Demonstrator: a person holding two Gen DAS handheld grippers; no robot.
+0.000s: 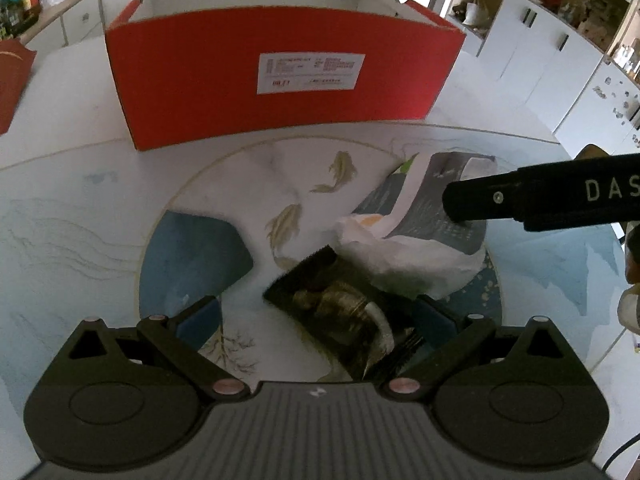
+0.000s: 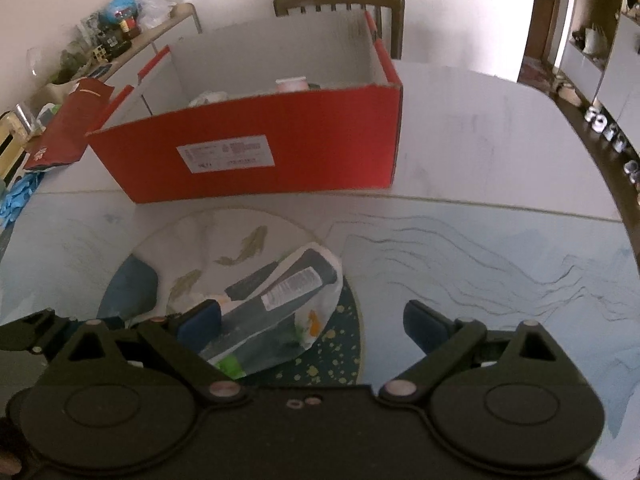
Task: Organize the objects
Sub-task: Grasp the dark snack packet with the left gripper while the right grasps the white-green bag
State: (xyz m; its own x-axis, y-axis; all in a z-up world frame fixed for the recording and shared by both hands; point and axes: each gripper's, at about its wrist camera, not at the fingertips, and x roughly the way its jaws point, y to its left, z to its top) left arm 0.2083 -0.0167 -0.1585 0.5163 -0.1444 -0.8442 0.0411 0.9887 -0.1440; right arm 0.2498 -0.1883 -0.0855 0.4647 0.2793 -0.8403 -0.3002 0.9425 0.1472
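Note:
A red cardboard box (image 1: 280,76) with an open top stands at the far side of the table; it also shows in the right wrist view (image 2: 256,152), with a pink-lidded jar (image 2: 291,84) and a pale item inside. A dark snack packet (image 1: 340,312) lies between the open fingers of my left gripper (image 1: 316,320). A white and grey pouch (image 1: 424,232) lies just right of it. In the right wrist view the pouch (image 2: 280,304) lies between the open fingers of my right gripper (image 2: 312,320), close to the left fingertip (image 2: 200,320). The right gripper's body (image 1: 552,196) hangs over the pouch.
The table has a painted mat with fish and a round panel (image 2: 248,248). A wooden chair (image 2: 340,4) stands behind the box. A red bag (image 2: 64,128) and blue gloves (image 2: 16,196) lie at the left edge. Cabinets (image 1: 552,60) stand at right.

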